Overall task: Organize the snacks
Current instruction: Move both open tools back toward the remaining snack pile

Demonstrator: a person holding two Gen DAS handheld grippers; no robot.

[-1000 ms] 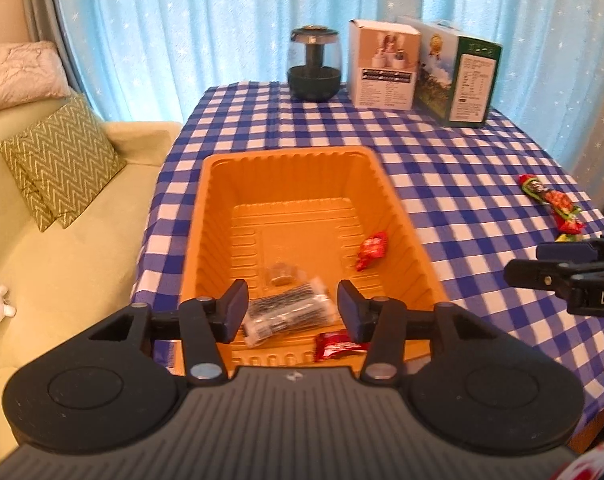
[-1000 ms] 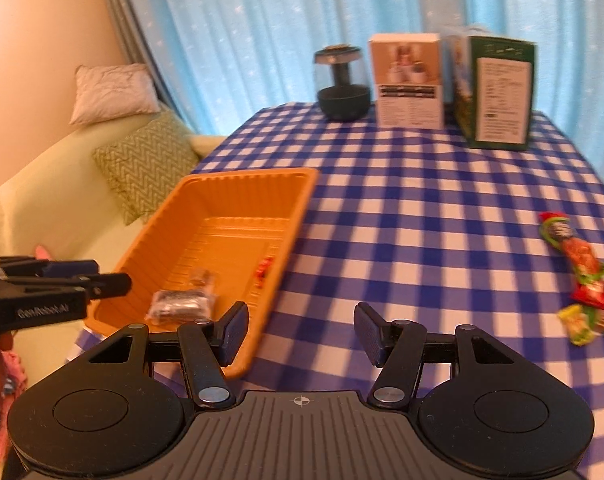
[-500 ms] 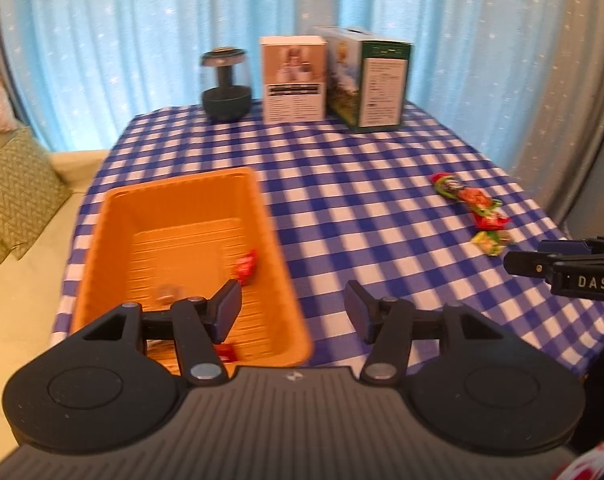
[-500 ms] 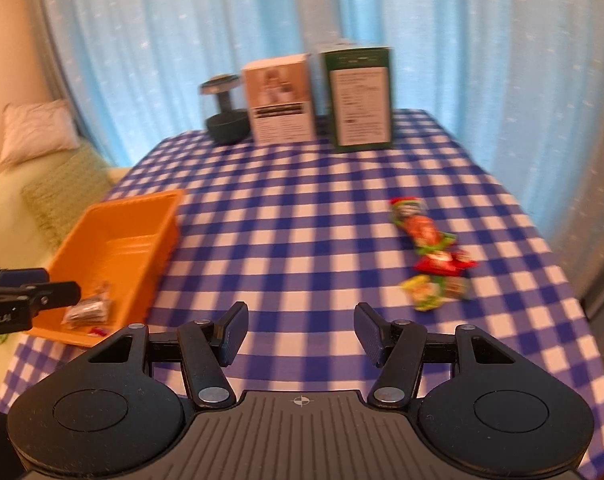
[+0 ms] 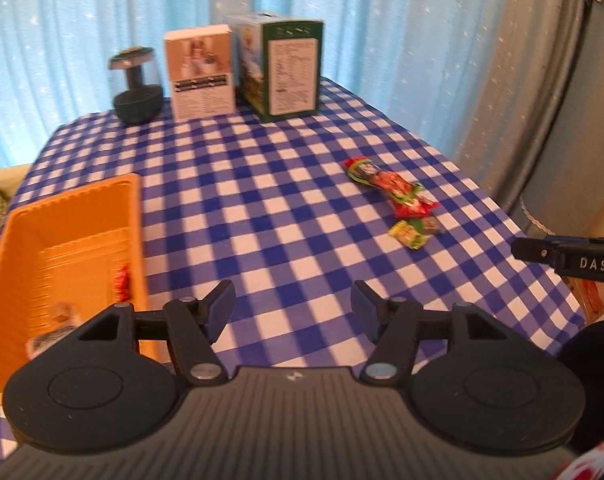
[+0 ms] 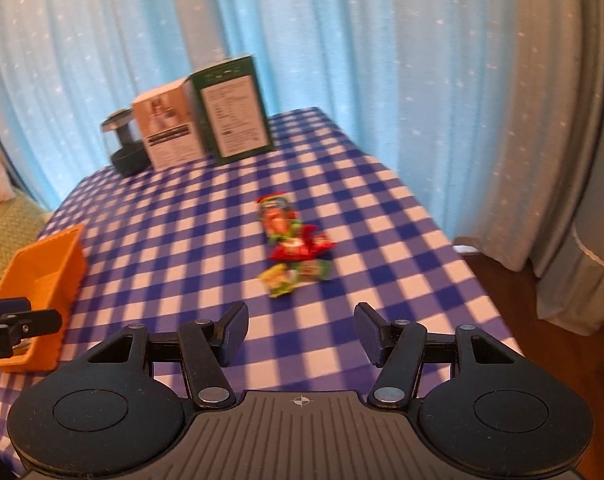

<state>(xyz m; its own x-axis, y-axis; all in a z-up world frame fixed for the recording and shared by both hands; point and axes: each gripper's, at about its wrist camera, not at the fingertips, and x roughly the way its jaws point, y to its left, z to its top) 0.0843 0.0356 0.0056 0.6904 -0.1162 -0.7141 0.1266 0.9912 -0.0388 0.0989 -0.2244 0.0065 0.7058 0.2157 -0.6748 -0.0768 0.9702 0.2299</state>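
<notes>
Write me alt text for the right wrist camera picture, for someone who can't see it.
An open right gripper, holding nothing, points at a small cluster of wrapped snacks on a blue checked tablecloth. An orange bin sits at the left edge, with two boxes and a dark jar at the far end before blue curtains.

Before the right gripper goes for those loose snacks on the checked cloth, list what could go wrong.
The wrapped snacks lie overlapping in a clump, so the open right gripper may pinch several or drag the blue checked tablecloth. The orange plastic tray sits at the table's left edge; a nudge from the left gripper could tip it.
</notes>
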